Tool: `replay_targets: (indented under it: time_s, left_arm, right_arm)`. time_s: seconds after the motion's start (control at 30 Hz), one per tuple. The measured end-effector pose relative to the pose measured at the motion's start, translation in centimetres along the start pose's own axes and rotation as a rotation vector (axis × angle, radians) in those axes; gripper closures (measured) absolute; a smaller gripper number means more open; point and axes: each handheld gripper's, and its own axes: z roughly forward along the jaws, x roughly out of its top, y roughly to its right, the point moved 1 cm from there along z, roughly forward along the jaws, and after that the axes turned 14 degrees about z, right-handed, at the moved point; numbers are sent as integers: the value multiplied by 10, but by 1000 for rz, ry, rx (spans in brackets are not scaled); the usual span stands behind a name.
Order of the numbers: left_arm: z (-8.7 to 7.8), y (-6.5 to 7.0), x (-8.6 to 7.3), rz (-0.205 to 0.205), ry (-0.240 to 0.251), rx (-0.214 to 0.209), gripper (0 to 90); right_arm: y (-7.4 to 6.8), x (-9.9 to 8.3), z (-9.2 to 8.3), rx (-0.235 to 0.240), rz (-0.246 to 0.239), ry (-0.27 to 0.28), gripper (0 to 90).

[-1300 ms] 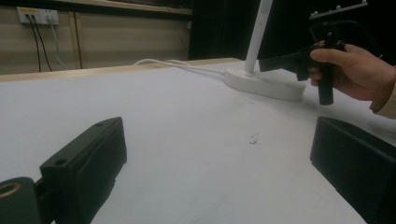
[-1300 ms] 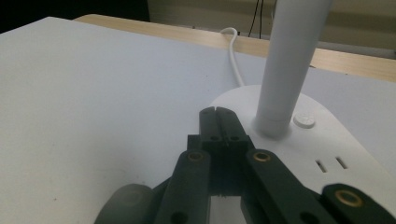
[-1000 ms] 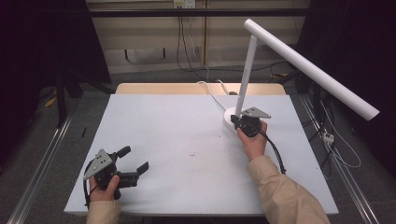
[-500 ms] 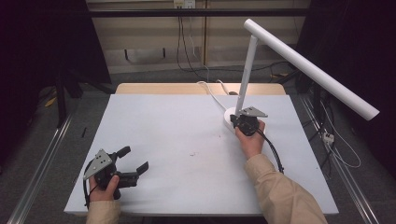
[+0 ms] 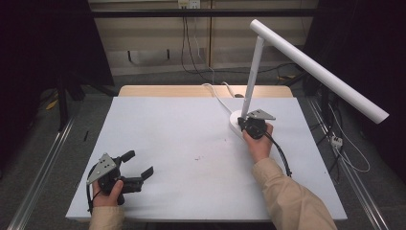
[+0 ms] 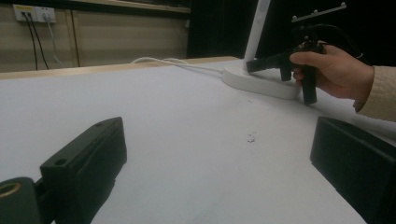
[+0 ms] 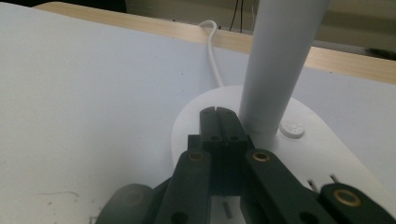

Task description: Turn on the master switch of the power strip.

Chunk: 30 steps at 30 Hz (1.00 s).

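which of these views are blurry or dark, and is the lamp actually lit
High view: dim and even, black at the side edges, lamp shows no glow. Left gripper view: the near jaws are out of focus, the right tool and lamp base fairly sharp. Right gripper view: brightest, soft overall, no glare on the base.

Lamp post point(image 7: 275, 65) right ahead, open tabletop point(image 5: 182, 139) to its left

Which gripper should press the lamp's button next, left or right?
Right. The right gripper, jaws shut, sits over the lamp base beside the button. The left gripper rests open at the table's near-left corner, far away.
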Motion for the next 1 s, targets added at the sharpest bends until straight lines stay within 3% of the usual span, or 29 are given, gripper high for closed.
replay_targets:
  time_s: [1.0]
  left_arm:
    - [0,0,0,4,-6,-4,34]
  right_arm:
    - [2,2,2,7,-22,-19,900]
